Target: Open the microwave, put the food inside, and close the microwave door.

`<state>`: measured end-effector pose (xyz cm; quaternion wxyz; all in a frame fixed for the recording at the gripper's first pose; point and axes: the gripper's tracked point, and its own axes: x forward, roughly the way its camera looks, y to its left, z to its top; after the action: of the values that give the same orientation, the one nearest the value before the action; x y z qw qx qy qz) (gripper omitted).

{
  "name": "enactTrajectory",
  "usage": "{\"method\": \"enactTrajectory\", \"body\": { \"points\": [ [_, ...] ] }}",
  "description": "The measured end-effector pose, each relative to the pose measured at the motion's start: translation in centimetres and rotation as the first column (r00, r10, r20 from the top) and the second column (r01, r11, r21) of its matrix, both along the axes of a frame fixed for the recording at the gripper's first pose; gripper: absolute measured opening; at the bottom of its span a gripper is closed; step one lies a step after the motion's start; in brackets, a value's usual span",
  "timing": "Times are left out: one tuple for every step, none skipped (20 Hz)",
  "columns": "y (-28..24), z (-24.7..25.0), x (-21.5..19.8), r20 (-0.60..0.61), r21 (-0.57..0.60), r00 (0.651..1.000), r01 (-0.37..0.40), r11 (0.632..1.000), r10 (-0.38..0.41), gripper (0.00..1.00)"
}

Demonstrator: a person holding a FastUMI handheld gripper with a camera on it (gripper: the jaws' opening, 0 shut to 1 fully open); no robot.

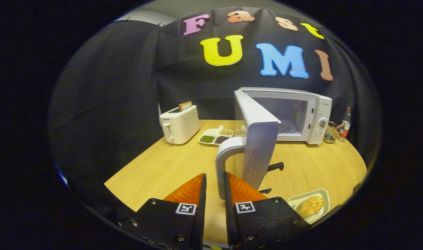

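I see a white microwave (301, 114), white toaster (179, 124), pale wooden bench (169, 166), and golden bun (310, 206) on a cream tray (324, 194).

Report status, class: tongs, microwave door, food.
Tongs astride door handle, grip unconfirmed. Microwave door swung wide open. Bun on tray beside tongs, not yet inside. Path clear.

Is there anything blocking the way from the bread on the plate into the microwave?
The open microwave door juts out toward the gripper, whose jaws straddle the door handle without clearly clamping it. The bread on its plate lies on the cavity side of the door, so the table between it and the microwave looks clear.
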<state>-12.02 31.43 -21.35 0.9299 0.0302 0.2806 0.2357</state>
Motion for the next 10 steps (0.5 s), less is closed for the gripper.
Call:
{"method": "enactTrajectory", "body": {
  "points": [
    [1.3,0.4,-0.7,-0.003,0.034,0.998,-0.062,0.997,0.062,0.27],
    [2.2,1.1,-1.2,0.004,0.058,0.994,-0.11,0.992,0.11,0.27],
    [2.8,1.9,-1.8,0.009,0.086,0.986,-0.165,0.983,0.165,0.29],
    [3.2,3.0,-2.4,0.018,0.111,0.978,-0.21,0.971,0.209,0.33],
    [3.1,4.3,-2.7,0.05,0.131,0.97,-0.243,0.961,0.238,0.45],
    [2.5,6.0,-2.8,0.088,0.141,0.964,-0.262,0.955,0.252,0.55],
    [1.8,7.8,-2.8,0.126,0.151,0.957,-0.279,0.949,0.261,0.76],
    [0.9,9.1,-2.7,0.168,0.152,0.951,-0.286,0.946,0.26,0.85],
    [-0.3,10.2,-2.3,0.207,0.142,0.946,-0.279,0.95,0.247,0.97],
    [-1.8,11.2,-1.5,0.243,0.126,0.944,-0.258,0.958,0.222,0.98]
  ]
}}
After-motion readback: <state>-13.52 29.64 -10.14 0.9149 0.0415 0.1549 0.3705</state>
